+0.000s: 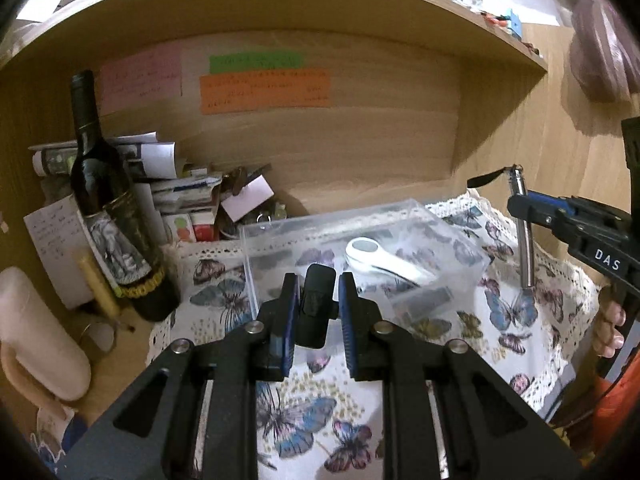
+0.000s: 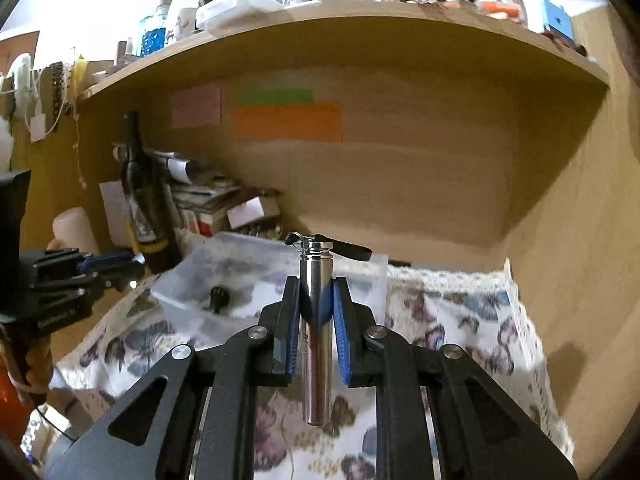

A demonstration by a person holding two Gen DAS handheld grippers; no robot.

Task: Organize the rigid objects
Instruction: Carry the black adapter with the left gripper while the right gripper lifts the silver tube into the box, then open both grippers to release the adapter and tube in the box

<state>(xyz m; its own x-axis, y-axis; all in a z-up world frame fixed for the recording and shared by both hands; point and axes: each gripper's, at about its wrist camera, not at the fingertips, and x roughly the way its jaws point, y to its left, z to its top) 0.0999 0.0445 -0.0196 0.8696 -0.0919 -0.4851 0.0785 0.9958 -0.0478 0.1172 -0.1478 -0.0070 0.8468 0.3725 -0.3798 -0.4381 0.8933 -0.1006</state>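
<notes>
My left gripper [image 1: 319, 286] holds a small black plastic piece [image 1: 316, 308] between its blue pads, just in front of a clear plastic box [image 1: 460, 240]. A white oval magnifier [image 1: 380, 258] lies in the box. My right gripper [image 2: 316, 300] is shut on a silver metal cylinder [image 2: 317, 336] with a black wrist strap [image 2: 352, 250], held upright above the cloth. It also shows in the left wrist view [image 1: 524, 236] at the right. In the right wrist view the clear box [image 2: 180, 292] sits left of centre, and the black piece [image 2: 218, 298] hangs before it from the left gripper [image 2: 120, 270].
A butterfly-print cloth [image 1: 312, 408] covers the desk under a wooden shelf [image 1: 360, 12]. A dark wine bottle [image 1: 108, 208], stacked papers [image 1: 168, 184] and a pale cylinder [image 1: 36, 332] stand at the left. Coloured notes [image 1: 264, 90] stick to the back wall.
</notes>
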